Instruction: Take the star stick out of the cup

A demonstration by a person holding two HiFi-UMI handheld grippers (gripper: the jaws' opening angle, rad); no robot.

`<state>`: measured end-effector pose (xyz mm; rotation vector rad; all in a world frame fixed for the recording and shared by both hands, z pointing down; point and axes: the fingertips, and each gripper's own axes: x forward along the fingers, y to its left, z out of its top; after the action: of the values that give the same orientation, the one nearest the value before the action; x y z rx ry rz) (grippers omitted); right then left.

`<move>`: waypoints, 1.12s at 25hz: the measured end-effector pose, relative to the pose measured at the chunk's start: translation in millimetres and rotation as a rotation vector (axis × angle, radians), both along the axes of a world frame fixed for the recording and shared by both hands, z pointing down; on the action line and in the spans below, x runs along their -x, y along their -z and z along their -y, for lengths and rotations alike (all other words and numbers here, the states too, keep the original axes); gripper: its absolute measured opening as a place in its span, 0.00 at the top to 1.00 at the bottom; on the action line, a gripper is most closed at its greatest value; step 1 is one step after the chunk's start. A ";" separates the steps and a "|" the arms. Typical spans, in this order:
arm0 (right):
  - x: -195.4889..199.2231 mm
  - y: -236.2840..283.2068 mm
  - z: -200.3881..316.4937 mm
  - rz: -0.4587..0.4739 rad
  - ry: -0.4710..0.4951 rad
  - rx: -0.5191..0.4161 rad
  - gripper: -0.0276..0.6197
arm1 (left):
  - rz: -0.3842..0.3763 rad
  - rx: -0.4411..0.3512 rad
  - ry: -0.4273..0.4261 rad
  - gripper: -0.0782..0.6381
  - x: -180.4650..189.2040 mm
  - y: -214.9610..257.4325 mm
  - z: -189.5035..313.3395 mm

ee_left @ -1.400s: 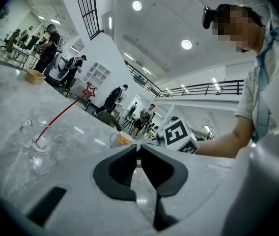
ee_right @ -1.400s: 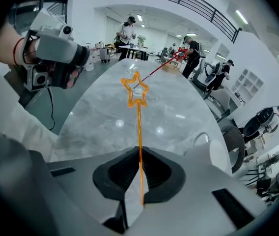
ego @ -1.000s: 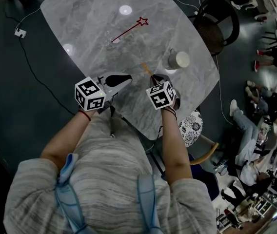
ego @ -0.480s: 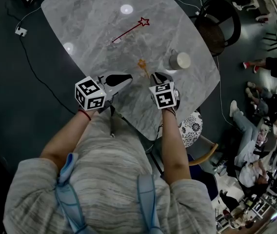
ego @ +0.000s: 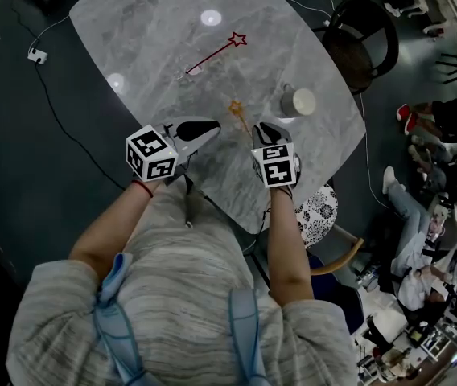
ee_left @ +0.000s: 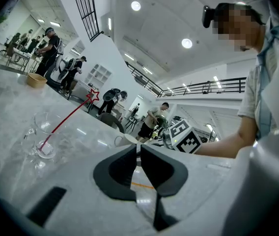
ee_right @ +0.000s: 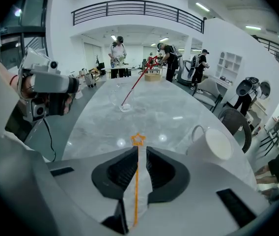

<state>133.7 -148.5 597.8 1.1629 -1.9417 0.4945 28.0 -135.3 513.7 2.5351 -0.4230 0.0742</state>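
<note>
My right gripper (ego: 264, 129) is shut on a thin orange star stick (ego: 237, 112), whose star tip (ee_right: 138, 139) pokes out just past the jaws above the marble table (ego: 148, 30). The white cup (ego: 298, 101) stands to the right of that gripper, apart from the stick, and shows again in the right gripper view (ee_right: 217, 144). Farther away a red star stick (ego: 212, 53) leans in a clear glass (ego: 190, 71). My left gripper (ego: 211, 127) is shut with nothing between its jaws (ee_left: 139, 149), near the table's front edge.
A dark chair (ego: 359, 30) stands off the table's right side. The table's near edge runs just under both grippers. People sit and stand on the floor to the right (ego: 422, 207). A cable and plug (ego: 37, 55) lie on the floor at left.
The right gripper has drawn back slightly toward the person and to the right, carrying the orange stick with it. The left gripper has stayed put.
</note>
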 end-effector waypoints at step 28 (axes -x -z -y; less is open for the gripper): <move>-7.8 -6.5 -9.2 0.009 -0.057 0.004 0.92 | 0.308 -0.247 0.106 0.69 19.0 -1.0 108.4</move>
<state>141.4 -139.2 604.3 1.2179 -1.9183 0.5342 9.1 -243.7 514.7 2.7450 -0.7262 0.3984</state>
